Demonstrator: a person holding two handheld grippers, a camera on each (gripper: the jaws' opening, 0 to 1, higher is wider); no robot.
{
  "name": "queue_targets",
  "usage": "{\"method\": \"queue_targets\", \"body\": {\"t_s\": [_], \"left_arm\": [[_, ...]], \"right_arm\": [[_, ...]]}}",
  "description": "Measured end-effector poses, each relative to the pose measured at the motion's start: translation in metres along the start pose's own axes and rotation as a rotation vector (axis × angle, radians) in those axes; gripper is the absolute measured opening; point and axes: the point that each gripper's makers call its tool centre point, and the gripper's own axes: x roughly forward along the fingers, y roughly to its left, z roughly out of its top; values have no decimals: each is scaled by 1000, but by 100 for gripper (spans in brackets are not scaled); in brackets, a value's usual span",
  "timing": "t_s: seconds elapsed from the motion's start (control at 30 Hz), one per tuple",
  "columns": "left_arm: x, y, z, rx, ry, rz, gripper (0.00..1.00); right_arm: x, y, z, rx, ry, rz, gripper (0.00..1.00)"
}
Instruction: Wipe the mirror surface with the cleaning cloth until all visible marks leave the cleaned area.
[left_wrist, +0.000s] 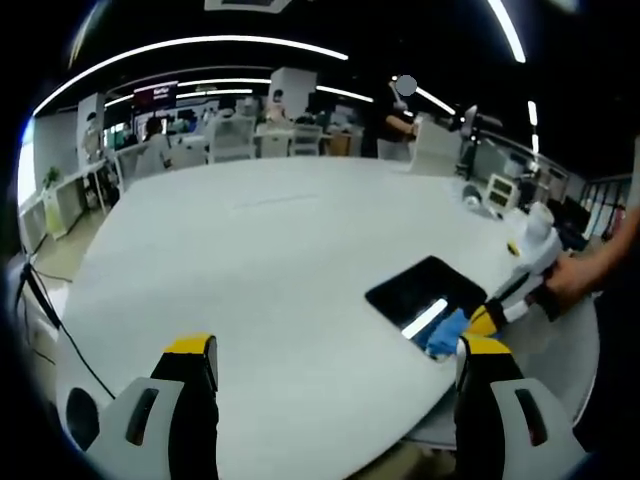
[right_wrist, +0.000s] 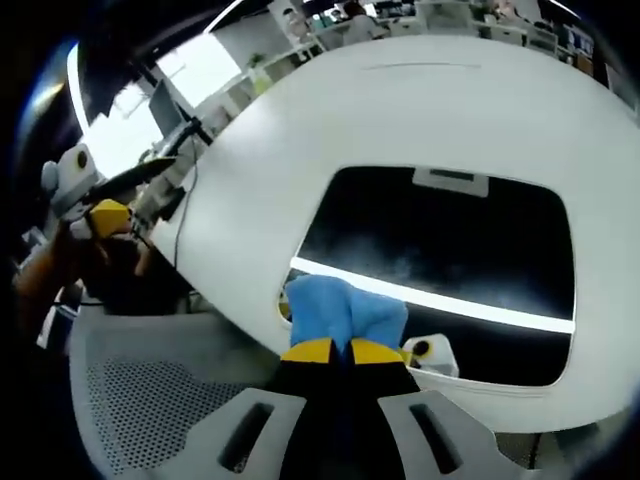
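The mirror (right_wrist: 440, 250) is a dark rounded rectangle lying flat on the white table (right_wrist: 300, 130); it reflects a bright ceiling strip and carries a faint hazy smear near its middle. My right gripper (right_wrist: 340, 350) is shut on the blue cleaning cloth (right_wrist: 345, 310), which rests on the mirror's near edge. In the left gripper view the mirror (left_wrist: 425, 295) lies to the right, with the cloth (left_wrist: 447, 332) at its near corner and the right gripper (left_wrist: 483, 322) on it, held by a hand (left_wrist: 570, 280). My left gripper (left_wrist: 335, 355) hangs open above bare table, well left of the mirror.
The big white table (left_wrist: 280, 250) stretches far behind the mirror. A grey mesh chair (right_wrist: 130, 400) stands below the table's edge. Cables (left_wrist: 50, 320) hang off the table's left side. Small devices (left_wrist: 500, 195) sit at the far right edge; desks and people are in the background.
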Motion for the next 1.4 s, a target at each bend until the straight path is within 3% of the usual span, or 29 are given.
{"method": "queue_targets", "body": {"t_s": [0.4,1.17,1.4], "left_arm": [[2,4,1,0,-2,12,100],[5,1,3,16,17,-3,100],[8,-1,4,23,20,-10,100]], "right_arm": [[-1,-2,0,-11,14,-2,0],[-23,-41,-9,28,32,-47,0],[-23,-42,-10,30,34,-52,0]]}}
